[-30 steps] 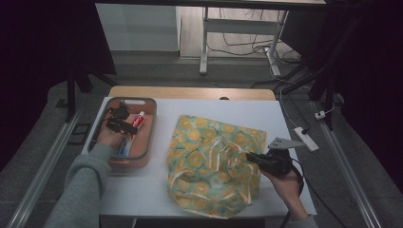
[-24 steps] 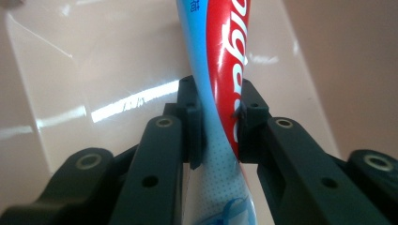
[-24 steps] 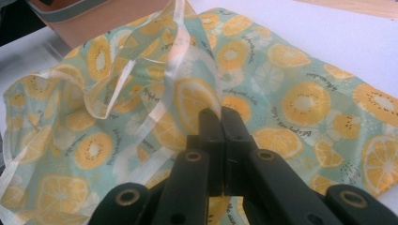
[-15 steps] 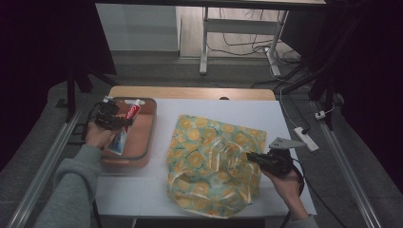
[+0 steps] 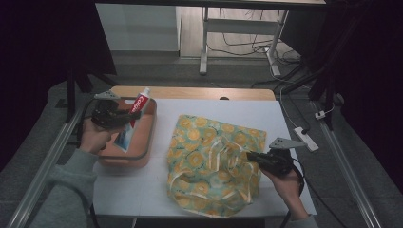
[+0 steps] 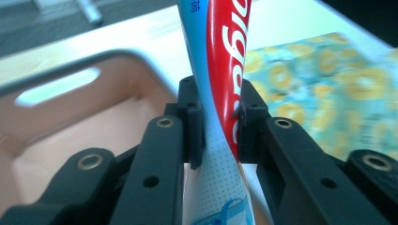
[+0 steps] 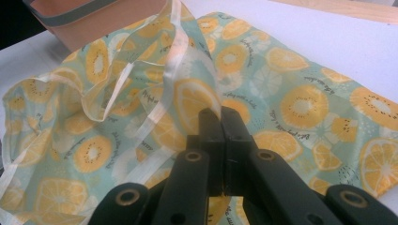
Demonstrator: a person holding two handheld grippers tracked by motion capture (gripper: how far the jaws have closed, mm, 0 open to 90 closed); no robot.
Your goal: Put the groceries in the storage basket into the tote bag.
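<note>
The tube (image 5: 134,115) of toothpaste hangs above the tray (image 5: 142,147) at the table's left, tilted, its cap end up and away from the person, lifted clear of the tray floor. The left gripper (image 5: 127,117) has it pinched across the middle; in the left gripper view the jaws are pressed onto the tube (image 6: 220,93) from both sides and its wall dents between them. It looks light, soft-walled and slick, so a grip at mid-body will squash it and may let it swing or slide; holding nearer the stiffer shoulder by the cap would likely steady it, and a hard squeeze is best avoided.

The writing on it is white on a red band, which looks like a Colgate mark, though only part is readable. A few small characters near the top of the left gripper view are too cut off to read.

To the right lies the bag (image 5: 214,166), thin and limp, printed with citrus and kiwi slices and with small script lines too fine to make out. The right gripper (image 5: 251,156) has its jaws closed tight on a fold of the bag's edge (image 7: 197,101), lifting it so the mouth gapes toward the tray. Pale ribbon handles (image 7: 155,112) loop loose over the fabric.
</note>
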